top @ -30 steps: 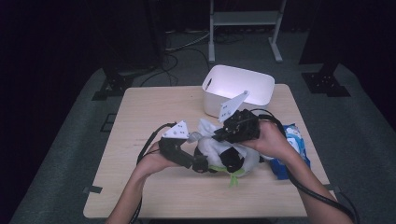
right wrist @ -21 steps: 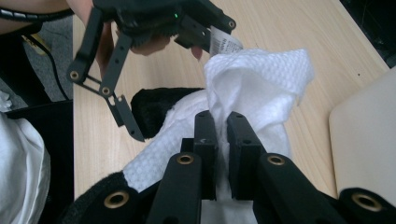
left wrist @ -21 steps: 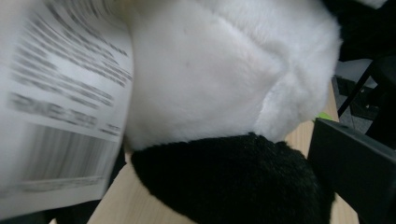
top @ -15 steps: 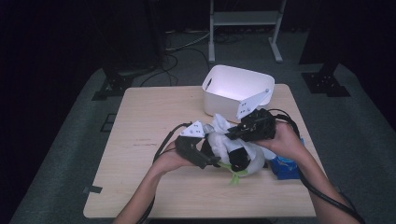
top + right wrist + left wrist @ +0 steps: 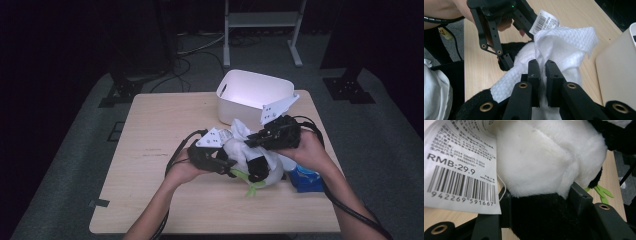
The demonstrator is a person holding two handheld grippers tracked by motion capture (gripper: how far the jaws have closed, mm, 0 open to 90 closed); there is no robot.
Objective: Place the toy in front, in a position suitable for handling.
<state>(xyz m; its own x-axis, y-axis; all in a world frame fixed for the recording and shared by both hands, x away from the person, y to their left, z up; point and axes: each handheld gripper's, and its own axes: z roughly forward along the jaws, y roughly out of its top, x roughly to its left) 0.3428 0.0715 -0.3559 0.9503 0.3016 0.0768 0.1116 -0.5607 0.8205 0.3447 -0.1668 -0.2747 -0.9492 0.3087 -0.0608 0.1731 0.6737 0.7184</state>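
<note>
Risk: right tongs [image 5: 543,65] pinching the white cloth [image 5: 571,40] may drag it off the plush panda [image 5: 544,165], whose black limb [image 5: 541,217] the left tongs [image 5: 227,167] have just closed on.

Left claw [image 5: 541,202] clamped on black-and-white plush toy [image 5: 544,162], barcoded price tag [image 5: 461,167] (hanging left), wooden table [image 5: 612,177]

In the high view, the grippers and hands cover much of the plush [image 5: 250,157], and the right hand [image 5: 305,150] hides part of the blue packet [image 5: 306,181]. The left gripper view cuts the tag [image 5: 461,167] at its top and left edge. The towel [image 5: 564,47] hides the plush's top in the right gripper view.
</note>
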